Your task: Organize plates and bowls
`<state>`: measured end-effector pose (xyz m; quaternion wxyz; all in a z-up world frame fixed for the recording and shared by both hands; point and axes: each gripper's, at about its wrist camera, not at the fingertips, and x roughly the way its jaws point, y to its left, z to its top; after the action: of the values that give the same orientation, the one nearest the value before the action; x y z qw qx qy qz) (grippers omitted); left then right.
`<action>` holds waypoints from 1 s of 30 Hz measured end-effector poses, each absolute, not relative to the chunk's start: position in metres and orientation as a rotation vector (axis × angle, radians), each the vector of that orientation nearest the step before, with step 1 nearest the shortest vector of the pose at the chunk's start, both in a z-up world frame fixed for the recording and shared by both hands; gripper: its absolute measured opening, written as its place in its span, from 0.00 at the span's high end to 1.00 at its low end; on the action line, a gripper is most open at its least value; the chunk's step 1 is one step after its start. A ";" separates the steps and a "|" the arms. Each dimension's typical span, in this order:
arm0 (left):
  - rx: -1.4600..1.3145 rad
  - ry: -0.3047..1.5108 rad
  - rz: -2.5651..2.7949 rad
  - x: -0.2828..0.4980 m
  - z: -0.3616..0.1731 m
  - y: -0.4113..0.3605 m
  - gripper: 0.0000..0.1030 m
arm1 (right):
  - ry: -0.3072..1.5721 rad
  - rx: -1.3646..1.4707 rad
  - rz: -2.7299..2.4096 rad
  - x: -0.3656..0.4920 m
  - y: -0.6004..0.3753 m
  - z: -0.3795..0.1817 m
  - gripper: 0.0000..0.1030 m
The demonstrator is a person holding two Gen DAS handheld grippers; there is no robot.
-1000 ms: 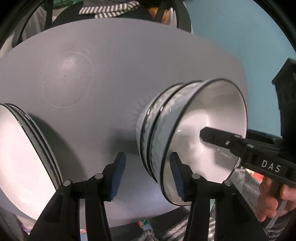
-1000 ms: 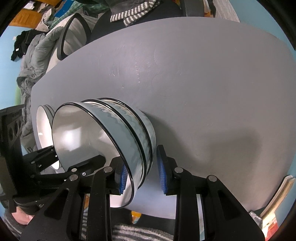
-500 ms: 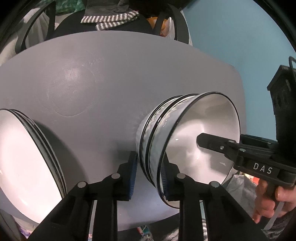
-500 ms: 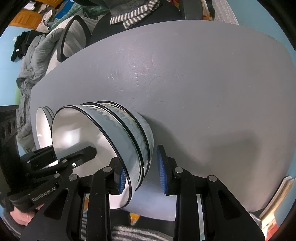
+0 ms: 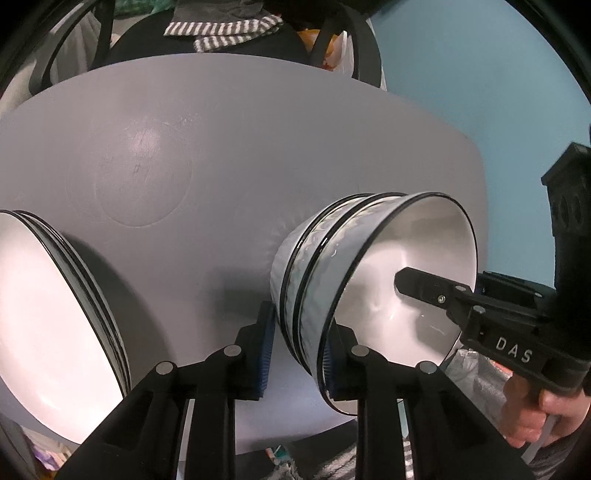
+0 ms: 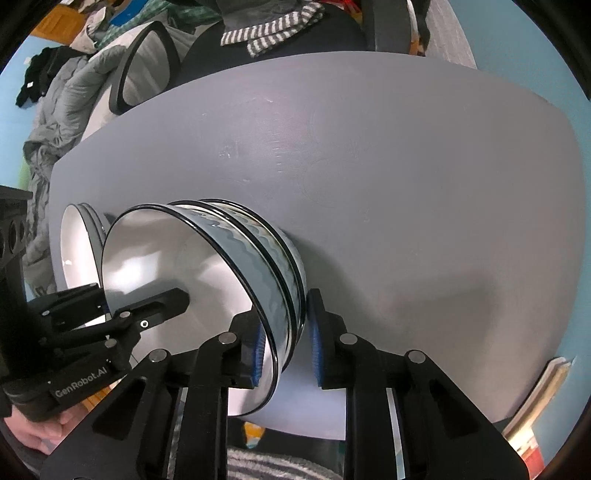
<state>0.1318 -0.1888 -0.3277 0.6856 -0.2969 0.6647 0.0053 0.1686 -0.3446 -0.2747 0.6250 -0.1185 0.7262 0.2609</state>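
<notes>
Beside the plates (image 5: pixel 44 314), both grippers straddle the bowls (image 5: pixel 369 280); contact unclear.

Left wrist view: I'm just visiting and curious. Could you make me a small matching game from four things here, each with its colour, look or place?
Things:
1. stack of bowls
2. stack of plates
3. table
4. striped cloth

Descriptions:
A. plain grey
B. beyond the table's far edge
C. at the left, by the table's near edge
D. wavy pattern on the outside

Pairs: 1-D, 2-C, 3-A, 4-B
</notes>
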 end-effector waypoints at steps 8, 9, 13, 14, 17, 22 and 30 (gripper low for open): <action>-0.613 1.483 0.028 0.129 -0.327 -0.198 0.79 | 1.642 -0.311 0.604 0.165 -0.341 -0.272 0.85; -0.579 1.491 0.023 0.129 -0.325 -0.202 0.79 | 1.637 -0.317 0.604 0.165 -0.341 -0.271 0.86; -0.569 1.498 0.015 0.126 -0.323 -0.207 0.79 | 1.639 -0.334 0.598 0.164 -0.343 -0.270 0.87; -0.577 1.498 0.016 0.127 -0.323 -0.206 0.79 | 1.645 -0.328 0.596 0.164 -0.343 -0.270 0.87; -0.589 1.492 0.021 0.125 -0.319 -0.203 0.79 | 1.655 -0.323 0.594 0.162 -0.343 -0.269 0.87; -0.587 1.487 0.025 0.123 -0.311 -0.199 0.79 | 1.669 -0.323 0.593 0.158 -0.339 -0.262 0.87; -0.602 1.448 0.051 0.110 -0.293 -0.184 0.79 | 1.651 -0.347 0.612 0.154 -0.323 -0.241 0.87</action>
<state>0.1103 -0.1838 -0.2932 0.7078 -0.2713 0.6519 0.0228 0.1540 -0.3226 -0.2413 0.6238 -0.1513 0.7191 0.2664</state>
